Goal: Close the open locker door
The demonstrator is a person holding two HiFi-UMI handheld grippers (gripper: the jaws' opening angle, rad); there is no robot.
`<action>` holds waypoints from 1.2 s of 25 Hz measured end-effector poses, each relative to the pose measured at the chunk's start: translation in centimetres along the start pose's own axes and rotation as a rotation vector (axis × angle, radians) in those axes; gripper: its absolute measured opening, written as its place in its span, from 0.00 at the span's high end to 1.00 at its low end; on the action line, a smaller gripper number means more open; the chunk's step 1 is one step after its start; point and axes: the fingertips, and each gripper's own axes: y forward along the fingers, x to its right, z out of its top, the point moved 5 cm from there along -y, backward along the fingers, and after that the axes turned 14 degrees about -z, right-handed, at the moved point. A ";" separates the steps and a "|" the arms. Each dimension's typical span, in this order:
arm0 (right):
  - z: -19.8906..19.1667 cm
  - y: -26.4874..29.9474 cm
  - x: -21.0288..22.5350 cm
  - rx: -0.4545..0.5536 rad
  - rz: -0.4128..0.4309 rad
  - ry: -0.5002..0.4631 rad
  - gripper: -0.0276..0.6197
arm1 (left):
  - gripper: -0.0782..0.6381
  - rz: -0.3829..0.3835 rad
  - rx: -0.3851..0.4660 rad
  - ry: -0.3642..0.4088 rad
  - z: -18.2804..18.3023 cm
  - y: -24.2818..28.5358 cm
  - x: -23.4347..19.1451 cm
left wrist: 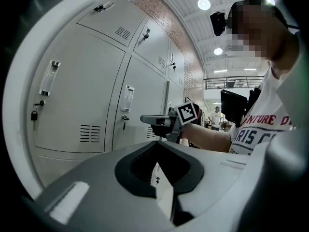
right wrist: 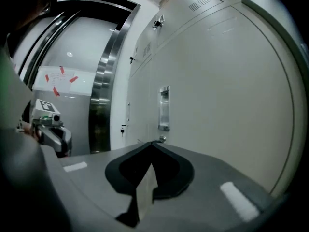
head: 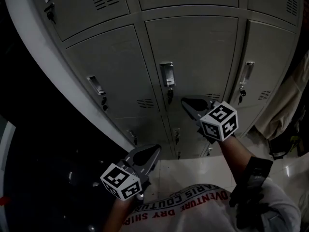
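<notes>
A bank of grey lockers (head: 193, 47) fills the head view; every door I can see looks flush with its frame. My right gripper (head: 186, 102), shut with nothing in it, points at the middle locker door (head: 198, 57) just below its handle (head: 167, 74) and hanging key (head: 170, 94). In the right gripper view its tip (right wrist: 152, 142) is close to that door (right wrist: 227, 95), beside the handle (right wrist: 164, 109). My left gripper (head: 155, 152) is lower and to the left, shut and empty, away from the doors. In the left gripper view its tip (left wrist: 159, 142) faces the lockers (left wrist: 87, 91) and the right gripper (left wrist: 155, 120).
Neighbouring doors carry handles and keys (head: 95, 85) (head: 246, 72). Beige cloth (head: 285, 105) hangs at the right beside the lockers. A dark area lies left of the locker bank. A steel-framed doorway (right wrist: 99, 86) stands beyond the locker row.
</notes>
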 end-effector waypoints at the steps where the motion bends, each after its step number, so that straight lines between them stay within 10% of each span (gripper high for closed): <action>1: -0.6 -1.2 -1.1 -0.017 0.030 0.001 0.96 | 0.88 -0.007 0.001 -0.002 -0.2 -0.1 0.5; 13: -6.9 -17.8 -14.6 -0.181 0.273 0.087 0.96 | 0.88 -0.015 0.031 -0.047 -3.5 -6.4 10.2; 30: -4.4 -26.6 -22.6 -0.082 0.286 0.118 0.96 | 0.88 -0.071 0.008 0.036 -4.7 -10.4 20.2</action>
